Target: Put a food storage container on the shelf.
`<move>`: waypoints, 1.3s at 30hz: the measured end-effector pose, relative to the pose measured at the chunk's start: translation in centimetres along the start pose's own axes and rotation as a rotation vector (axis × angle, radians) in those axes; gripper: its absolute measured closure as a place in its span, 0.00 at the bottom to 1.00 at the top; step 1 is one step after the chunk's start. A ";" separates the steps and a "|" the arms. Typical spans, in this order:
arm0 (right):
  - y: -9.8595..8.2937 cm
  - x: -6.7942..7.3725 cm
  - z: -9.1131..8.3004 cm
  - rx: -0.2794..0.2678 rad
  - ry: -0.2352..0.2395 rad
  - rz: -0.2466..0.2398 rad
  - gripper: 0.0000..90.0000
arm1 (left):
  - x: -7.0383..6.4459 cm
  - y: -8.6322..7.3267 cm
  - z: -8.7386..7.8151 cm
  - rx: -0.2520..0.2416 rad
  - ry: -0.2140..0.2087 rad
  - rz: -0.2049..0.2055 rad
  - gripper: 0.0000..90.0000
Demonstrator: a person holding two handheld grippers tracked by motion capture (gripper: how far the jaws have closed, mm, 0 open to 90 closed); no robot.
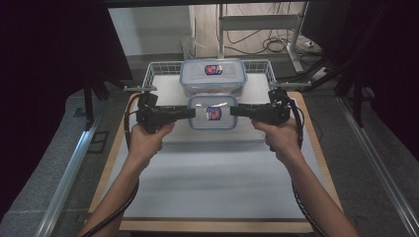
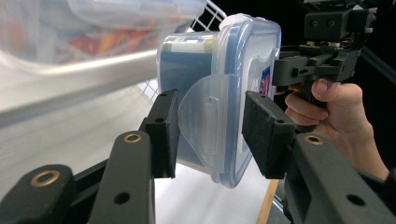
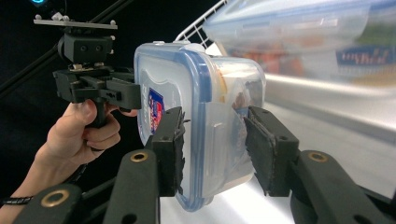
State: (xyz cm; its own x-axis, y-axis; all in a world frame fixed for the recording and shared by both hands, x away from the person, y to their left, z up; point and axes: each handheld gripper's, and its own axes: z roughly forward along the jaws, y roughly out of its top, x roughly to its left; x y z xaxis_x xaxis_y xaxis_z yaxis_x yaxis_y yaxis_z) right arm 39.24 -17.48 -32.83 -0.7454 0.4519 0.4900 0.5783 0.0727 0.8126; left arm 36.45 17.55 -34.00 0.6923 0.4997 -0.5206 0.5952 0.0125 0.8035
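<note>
**Two handheld grippers meet at a small lidded food container**

Seen from the high view, a person's forearms reach in from the bottom edge over a white-topped table [image 1: 212, 182]. The left gripper [image 1: 190, 113] and the right gripper [image 1: 234, 111] point toward each other, one at each end of a small clear plastic container [image 1: 213, 111] with a blue-rimmed lid. The container sits near the middle of the table, just in front of a white wire basket [image 1: 160, 65]. Inside the basket lies a larger container [image 1: 213, 75] of the same kind.

Each lid carries a red, white and blue sticker; the writing on it is too small to read.

In the left gripper view, the left gripper [image 2: 211, 128] has its black jaws partly open on either side of the small container [image 2: 243, 70], at the clear locking flap [image 2: 205, 116] on its end. A gap shows at each pad, so the jaws do not grip it.

In the right gripper view, the right gripper [image 3: 212, 147] straddles the opposite end of the container [image 3: 187, 93]. One pad lies against the lid edge; the other stands just off the flap. Whether it presses firmly cannot be told.
</note>
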 end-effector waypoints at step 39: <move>9.4 -2.4 1.1 -0.072 -0.006 0.079 0.64 | 2.7 9.1 1.1 -0.079 -0.007 -0.077 0.64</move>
State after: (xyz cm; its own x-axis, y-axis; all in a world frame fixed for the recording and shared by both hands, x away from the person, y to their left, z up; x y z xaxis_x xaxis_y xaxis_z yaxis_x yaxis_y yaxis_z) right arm 46.81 -16.92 -26.73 -0.6965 0.4589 0.5516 0.6096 -0.0271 0.7923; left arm 44.14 18.07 -28.39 0.6486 0.4889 -0.5834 0.6130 0.1189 0.7811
